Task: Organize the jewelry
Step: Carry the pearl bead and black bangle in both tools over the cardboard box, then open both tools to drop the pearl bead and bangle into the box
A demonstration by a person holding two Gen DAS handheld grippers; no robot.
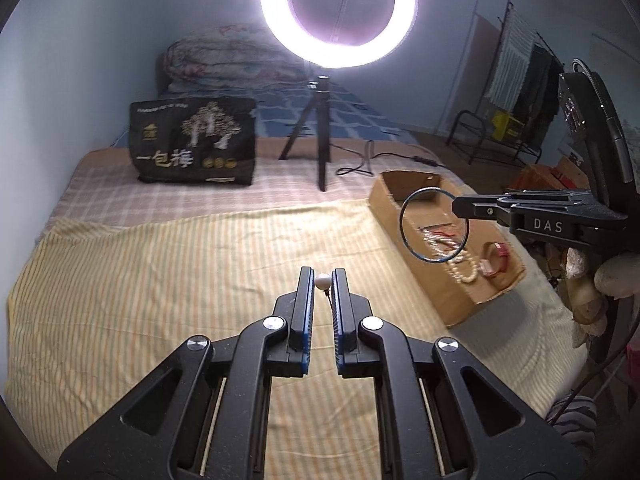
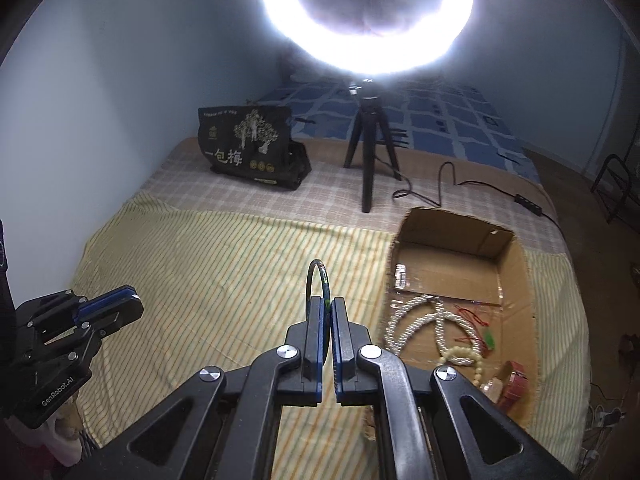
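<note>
Here: left hand-held gripper (image 1: 323, 276) pinches pearl earring (image 1: 323, 281) | right (image 2: 327, 304) clamps bangle (image 2: 318, 280), half hidden.

My left wrist camera looks forward and down along my left hand-held gripper (image 1: 323, 276), close above the striped cloth (image 1: 168, 280). My right wrist camera does the same behind my right hand-held gripper (image 2: 326, 300). Both share the cardboard box (image 1: 460, 304), ring light (image 1: 339, 12) and black bag (image 1: 192, 144) ahead.
</note>
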